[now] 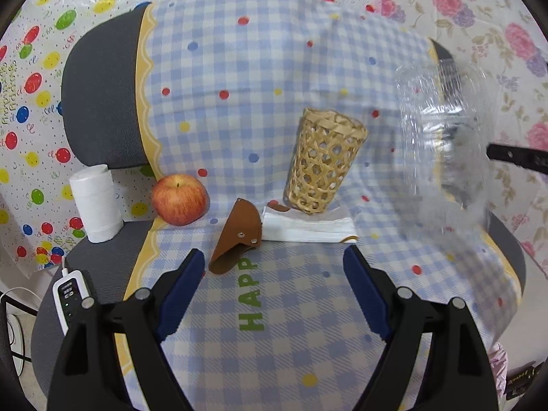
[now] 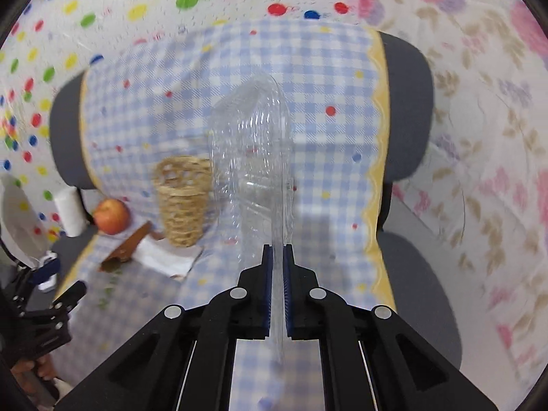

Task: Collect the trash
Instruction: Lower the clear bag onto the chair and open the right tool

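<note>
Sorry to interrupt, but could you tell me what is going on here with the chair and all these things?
A person is collecting trash from a chair draped in a checked cloth. The right tool is shut on a clear plastic container, lifted above the seat. The left tool is open and empty, hovering low over the seat. A woven basket stands on a white napkin, with a brown leather pouch, an apple and a white roll nearby.

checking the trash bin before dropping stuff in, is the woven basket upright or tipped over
Upright, leaning slightly. The woven basket stands on its base on the white napkin, open rim up, in both views. Its contents cannot be seen.
</note>
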`<state>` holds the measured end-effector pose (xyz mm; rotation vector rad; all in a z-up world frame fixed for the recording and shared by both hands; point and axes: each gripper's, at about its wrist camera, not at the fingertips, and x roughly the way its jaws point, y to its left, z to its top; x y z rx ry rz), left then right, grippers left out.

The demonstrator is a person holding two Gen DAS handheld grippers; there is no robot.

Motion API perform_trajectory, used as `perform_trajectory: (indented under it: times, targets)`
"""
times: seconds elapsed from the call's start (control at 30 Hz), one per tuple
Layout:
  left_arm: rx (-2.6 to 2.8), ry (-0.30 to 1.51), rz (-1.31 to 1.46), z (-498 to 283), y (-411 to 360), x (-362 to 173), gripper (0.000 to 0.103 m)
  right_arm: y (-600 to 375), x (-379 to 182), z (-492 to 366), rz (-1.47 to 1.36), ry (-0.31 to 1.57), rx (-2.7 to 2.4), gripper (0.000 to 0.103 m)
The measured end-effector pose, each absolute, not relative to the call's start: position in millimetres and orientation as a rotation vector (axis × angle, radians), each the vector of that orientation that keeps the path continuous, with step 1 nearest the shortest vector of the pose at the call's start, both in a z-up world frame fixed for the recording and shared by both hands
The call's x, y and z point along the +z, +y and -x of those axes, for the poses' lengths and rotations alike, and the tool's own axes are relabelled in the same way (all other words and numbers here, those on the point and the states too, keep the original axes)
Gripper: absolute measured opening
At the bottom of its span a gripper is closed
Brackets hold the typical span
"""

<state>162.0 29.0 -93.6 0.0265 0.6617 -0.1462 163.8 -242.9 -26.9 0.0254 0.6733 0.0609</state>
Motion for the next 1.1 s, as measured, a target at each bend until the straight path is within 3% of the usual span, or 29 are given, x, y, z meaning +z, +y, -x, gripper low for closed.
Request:
perform_trajectory:
  times: [0.23, 0.47, 0.5, 0.6, 0.67, 0.77, 0.83, 0.9, 1.1]
  targets:
    - [-0.172, 0.653, -0.025, -142.0, 23.2, -87.5, 0.081, -225.3, -40.4, -117.2, -0.068, 0.669, 0.094, 0.013]
    - [-0.178, 0.660, -0.017, -135.4, 20.5, -89.3, 0.081, -210.6, -65.0, -145.4, 0.053, 0.681, 0.042, 0.022]
    - [-0.179, 0.663, -0.016, -134.5, 20.0, -90.5, 0.081, -210.3, -67.6, -149.1, 0.060, 0.680, 0.018, 0.021]
    - [-0.180, 0.671, -0.017, -132.8, 19.0, -93.7, 0.081, -216.2, -75.3, -161.1, 0.075, 0.673, -0.048, 0.002]
    - [-0.181, 0.675, -0.024, -132.5, 17.9, -96.0, 0.081, -226.7, -80.2, -167.1, 0.034, 0.700, -0.053, 0.002]
    - [-0.184, 0.678, -0.031, -134.5, 17.4, -98.6, 0.081, -242.4, -83.9, -163.6, -0.026, 0.727, -0.040, 0.008]
    - [-0.182, 0.679, -0.038, -136.7, 15.8, -100.1, 0.081, -246.6, -86.5, -153.8, -0.015, 0.727, -0.037, 0.034]
    - [-0.182, 0.683, -0.042, -140.9, 13.0, -103.2, 0.081, -249.9, -92.1, -143.0, -0.005, 0.731, -0.046, 0.045]
    - [-0.202, 0.703, -0.048, -153.7, -4.1, -113.2, 0.081, -271.7, -130.4, -138.6, -0.150, 0.814, -0.068, 0.052]
